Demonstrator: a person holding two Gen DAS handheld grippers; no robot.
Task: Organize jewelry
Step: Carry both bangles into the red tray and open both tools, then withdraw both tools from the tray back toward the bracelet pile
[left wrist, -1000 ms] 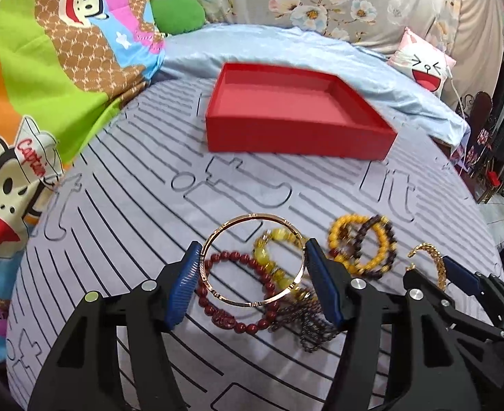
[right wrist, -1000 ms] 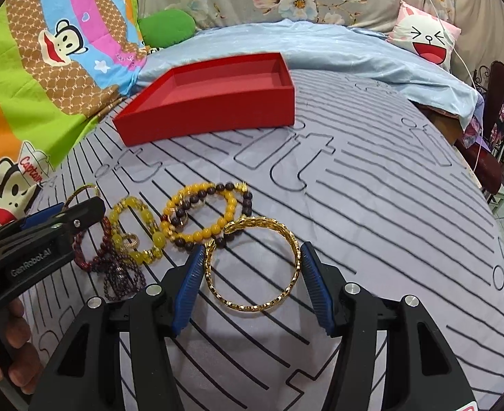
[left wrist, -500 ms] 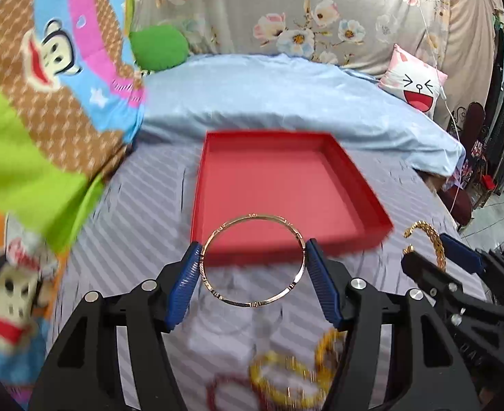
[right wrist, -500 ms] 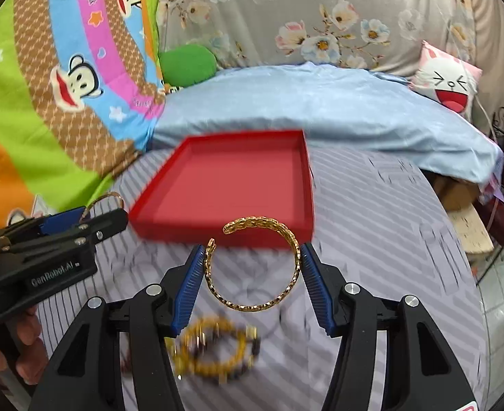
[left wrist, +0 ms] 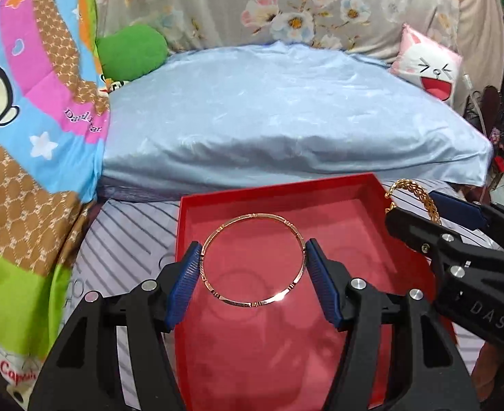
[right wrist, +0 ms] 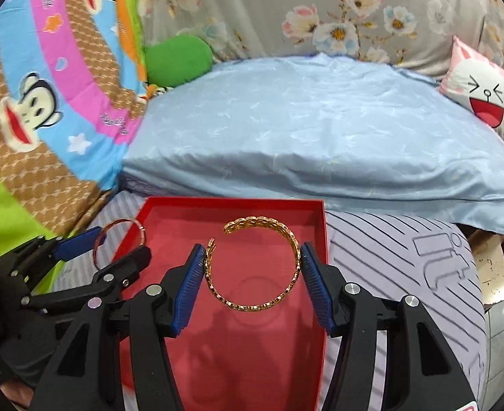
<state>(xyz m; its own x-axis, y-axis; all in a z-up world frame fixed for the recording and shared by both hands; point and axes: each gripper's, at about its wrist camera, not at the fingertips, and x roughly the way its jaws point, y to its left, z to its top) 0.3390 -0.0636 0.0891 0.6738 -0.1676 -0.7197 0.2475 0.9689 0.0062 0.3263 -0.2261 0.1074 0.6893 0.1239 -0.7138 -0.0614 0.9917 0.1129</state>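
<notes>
The left tool (left wrist: pixel 253 275) grips a thin rose-gold bangle (left wrist: pixel 252 260) across its width, one blue pad (left wrist: pixel 183 284) pressed on each side of the ring, and holds it in the air above the red tray (left wrist: pixel 365 226), over the tray's left half. The right tool (right wrist: pixel 253 275) clamps a gold open cuff bracelet (right wrist: pixel 255 267) with a braided leaf pattern in the same way, its gap turned up and to the left, and holds it above the same tray (right wrist: pixel 238 205), towards the tray's right edge. The tray lies on a bed under a grey striped sheet (right wrist: pixel 406 263), and its floor shows only shadows of the rings and tools. In the left view the right tool (left wrist: pixel 433 212) comes in from the right edge with the gold cuff (left wrist: pixel 413 191) just past the tray's far right corner; in the right view the left tool (right wrist: pixel 114 246) sits at the tray's left edge with the bangle (right wrist: pixel 118 239) seen edge-on. Beyond the tray's far edge lies a pale blue pillow (left wrist: pixel 286 116), with a green cushion (left wrist: pixel 132 51) at its left end, a cartoon-face cushion (left wrist: pixel 430 65) at its right, and a monkey-print quilt (left wrist: pixel 29 102) on the left.
</notes>
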